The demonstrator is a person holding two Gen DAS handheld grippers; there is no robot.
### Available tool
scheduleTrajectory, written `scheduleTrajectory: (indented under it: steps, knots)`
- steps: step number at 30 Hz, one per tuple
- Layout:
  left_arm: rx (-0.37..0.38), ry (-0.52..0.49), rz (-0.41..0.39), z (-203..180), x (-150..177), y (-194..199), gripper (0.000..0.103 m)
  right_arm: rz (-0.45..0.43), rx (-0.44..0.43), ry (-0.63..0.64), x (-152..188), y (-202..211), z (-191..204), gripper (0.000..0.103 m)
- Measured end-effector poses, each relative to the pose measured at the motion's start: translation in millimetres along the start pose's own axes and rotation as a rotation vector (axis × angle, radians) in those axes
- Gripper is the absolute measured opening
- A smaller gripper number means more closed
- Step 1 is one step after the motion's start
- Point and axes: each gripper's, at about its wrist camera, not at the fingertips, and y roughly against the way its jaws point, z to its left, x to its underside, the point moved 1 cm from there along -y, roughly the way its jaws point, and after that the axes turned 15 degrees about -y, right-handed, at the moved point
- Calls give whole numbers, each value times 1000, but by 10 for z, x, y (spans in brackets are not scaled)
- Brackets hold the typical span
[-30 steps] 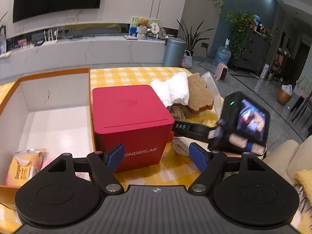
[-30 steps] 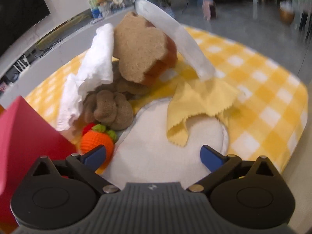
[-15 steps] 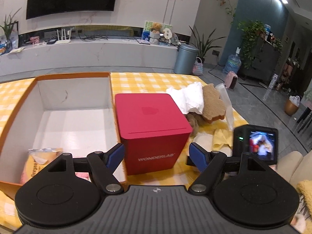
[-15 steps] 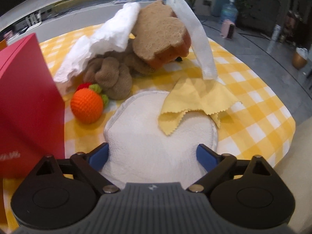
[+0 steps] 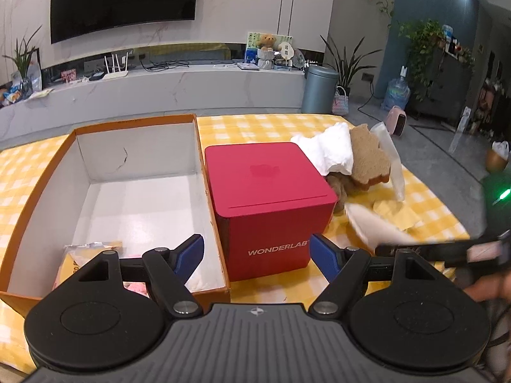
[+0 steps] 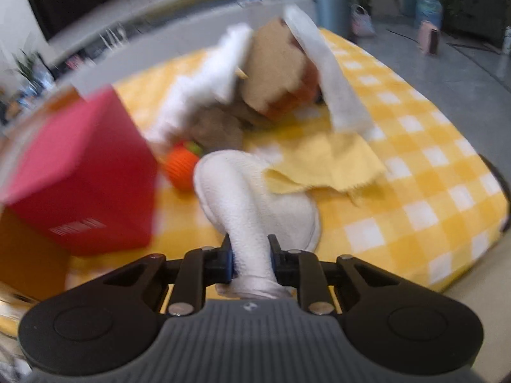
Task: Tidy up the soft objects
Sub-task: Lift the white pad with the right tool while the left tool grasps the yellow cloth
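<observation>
My right gripper (image 6: 250,258) is closing, and its pads pinch the near edge of a white quilted pad (image 6: 236,191), bunched and raised off the checked cloth. A yellow cloth (image 6: 329,162) drapes over the pad's far side. Behind them lie an orange knitted ball (image 6: 182,169), a brown plush (image 6: 217,127), a tan toast-shaped cushion (image 6: 271,73), a white towel (image 6: 207,79) and a clear plastic bag (image 6: 329,73). My left gripper (image 5: 257,249) hangs open in front of the red box (image 5: 268,198), holding nothing. The left wrist view shows the pad (image 5: 373,226) lifted at right.
An open orange cardboard box (image 5: 134,121) with a white inside stands left of the red box, with some packets (image 5: 86,255) in its near corner. The table's yellow checked cloth (image 6: 431,159) ends at right, with floor beyond. A hand shows at the left wrist view's right edge.
My right gripper has shut on the white pad's near edge and lifted it, with the view rolling and blurring. My left gripper stayed open and tilted up slightly.
</observation>
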Motion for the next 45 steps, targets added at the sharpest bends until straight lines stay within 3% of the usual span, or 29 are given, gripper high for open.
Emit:
scheduleTrajectory:
  steps: [3, 5, 6, 9, 12, 14, 20, 26, 33, 35, 43, 44, 45]
  knots:
    - [-7, -12, -11, -13, 2, 17, 89, -26, -161, -40, -49, 212, 104, 18]
    - [15, -22, -35, -33, 30, 35, 89, -70, -208, -37, -92, 384, 168, 18]
    - [46, -42, -54, -65, 43, 34, 89, -108, -200, -41, -120, 474, 180, 18]
    - [135, -84, -68, -246, 90, -24, 89, -271, -56, -90, -231, 794, 114, 18]
    - [195, -92, -21, -477, 88, -169, 89, -356, 77, -79, -259, 1005, -11, 18]
    - [189, -112, 14, -639, 59, -284, 89, -382, 130, -93, -264, 1095, -113, 18]
    - [197, -147, 23, -1051, -69, -674, 89, -441, 223, -116, -249, 1180, -251, 18]
    - [179, -73, 59, -1478, -272, -1212, 89, -511, 318, -153, -294, 1175, -407, 18]
    - [203, -20, 119, -1870, -350, -1824, 90, -510, 335, -206, -316, 1139, -616, 18]
    - [161, -1, 79, -1902, -373, -1854, 91, -518, 333, -211, -306, 1154, -620, 18]
    - [51, -56, 81, -2018, -496, -2073, 95, -499, 322, -228, -348, 1065, -672, 19]
    - [40, -92, 90, -2038, -497, -2091, 93, -498, 321, -227, -349, 1059, -673, 19]
    - [52, -112, 77, -2038, -485, -2082, 78, -498, 321, -228, -350, 1057, -678, 19]
